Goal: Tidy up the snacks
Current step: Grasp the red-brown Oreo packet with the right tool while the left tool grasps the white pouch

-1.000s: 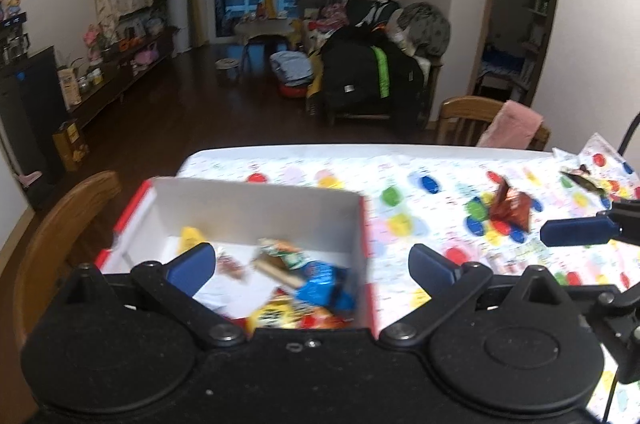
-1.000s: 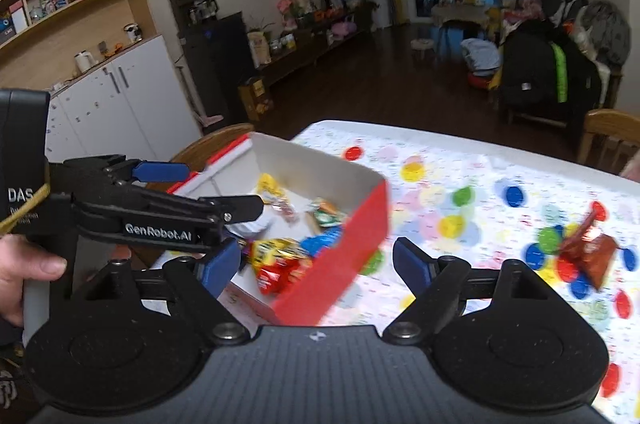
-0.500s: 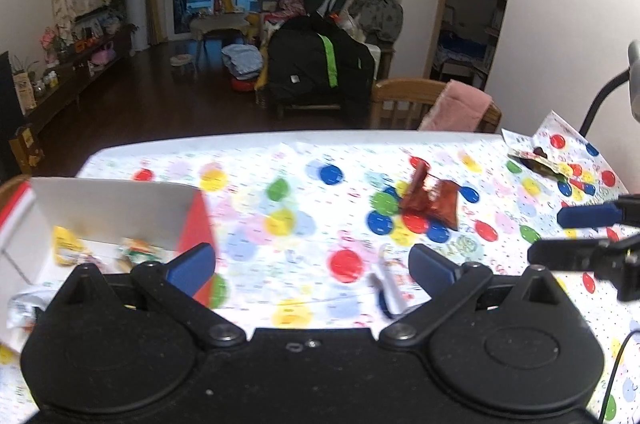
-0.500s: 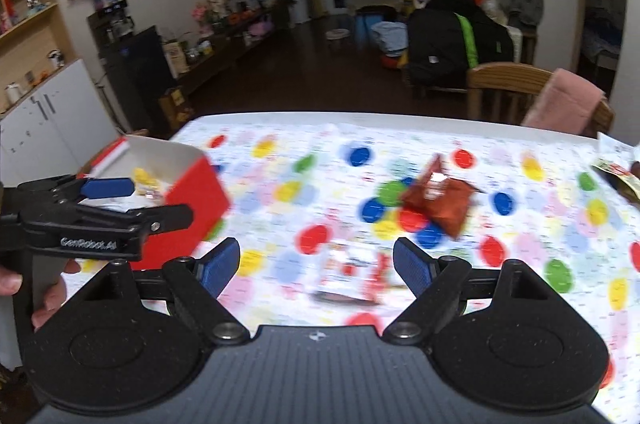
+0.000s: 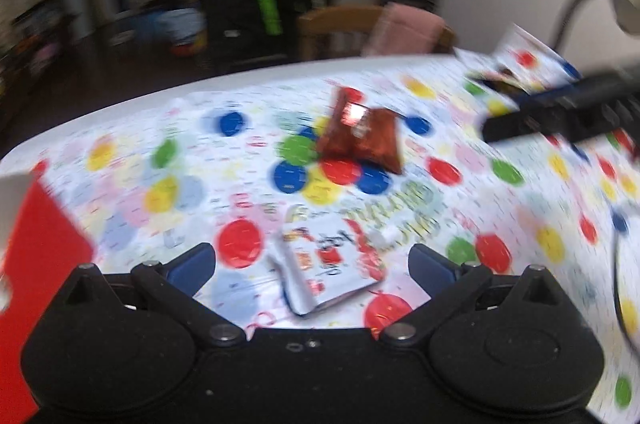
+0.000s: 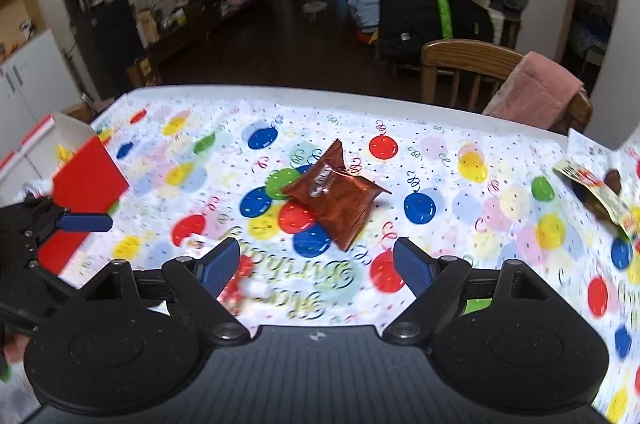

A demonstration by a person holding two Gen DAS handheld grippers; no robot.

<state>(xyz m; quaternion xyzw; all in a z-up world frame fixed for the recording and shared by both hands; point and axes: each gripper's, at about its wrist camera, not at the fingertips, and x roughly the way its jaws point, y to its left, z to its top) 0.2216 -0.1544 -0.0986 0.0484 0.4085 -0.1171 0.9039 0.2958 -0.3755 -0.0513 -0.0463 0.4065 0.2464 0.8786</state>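
Snack box (image 6: 86,180): red, now at far left edge in both views, having slid leftward since earlier. Left gripper (image 5: 312,262) and right gripper (image 6: 316,260): fingers apart, empty. White packet (image 5: 328,264) between left fingers; red-brown packet (image 6: 334,192) right of box. Only right view shows yellow packet (image 6: 592,184).

Both grippers swung right, off red box (image 5: 38,260); left gripper (image 5: 312,260) now over white snack packet (image 5: 332,264).
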